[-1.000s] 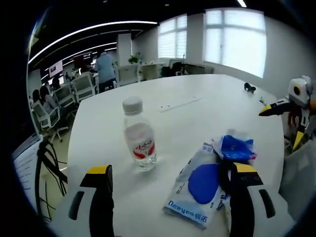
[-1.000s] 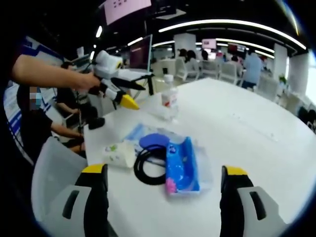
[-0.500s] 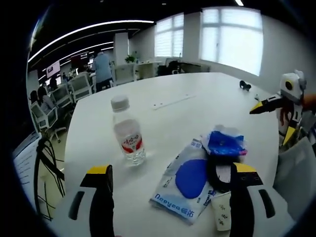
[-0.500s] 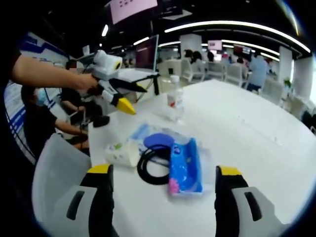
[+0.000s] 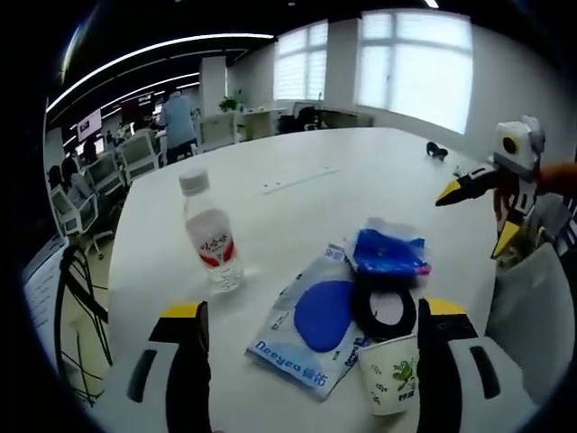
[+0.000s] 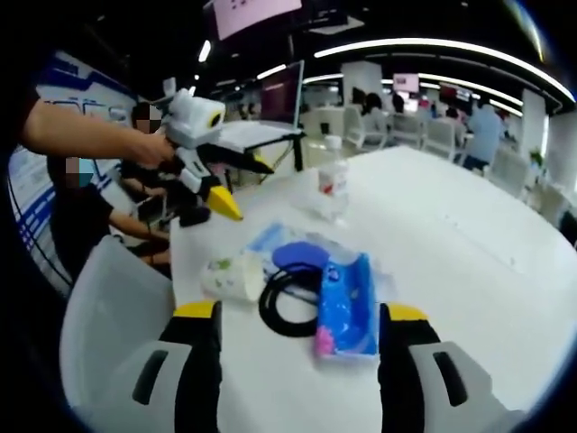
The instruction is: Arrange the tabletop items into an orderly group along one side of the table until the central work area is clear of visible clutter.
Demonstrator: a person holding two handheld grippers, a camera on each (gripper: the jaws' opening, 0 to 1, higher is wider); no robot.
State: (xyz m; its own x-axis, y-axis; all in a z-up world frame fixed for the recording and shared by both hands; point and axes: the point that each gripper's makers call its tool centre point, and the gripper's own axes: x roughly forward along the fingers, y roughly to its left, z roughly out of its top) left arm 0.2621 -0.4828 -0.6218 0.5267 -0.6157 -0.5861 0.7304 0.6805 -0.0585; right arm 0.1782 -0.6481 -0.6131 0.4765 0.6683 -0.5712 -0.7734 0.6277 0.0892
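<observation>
On the white table [image 5: 297, 207] a clear water bottle [image 5: 212, 244] with a red label stands upright at the left. Right of it lie a blue-and-white packet [image 5: 311, 329], a black ring [image 5: 383, 308], a blue tissue pack [image 5: 388, 253] and a paper cup [image 5: 392, 388]. My left gripper [image 5: 314, 309] is open, hovering short of the packet. In the right gripper view the cup [image 6: 230, 277] lies on its side beside the ring [image 6: 288, 302], the tissue pack [image 6: 347, 302] and the packet [image 6: 293, 253], with the bottle [image 6: 334, 185] behind. My right gripper [image 6: 299, 313] is open just before the ring.
A white chair back [image 6: 108, 316] stands at the table's near edge. The left gripper [image 6: 216, 185], held by a hand, hangs over that edge, and the right gripper [image 5: 476, 216] hangs at the other view's right. A white strip [image 5: 297, 179] and a small dark object [image 5: 435, 149] lie farther off. People sit behind.
The left view has swung so the paper cup now shows near its right jaw. The right gripper's jaws stand a little closer together. The objects lie where they were.
</observation>
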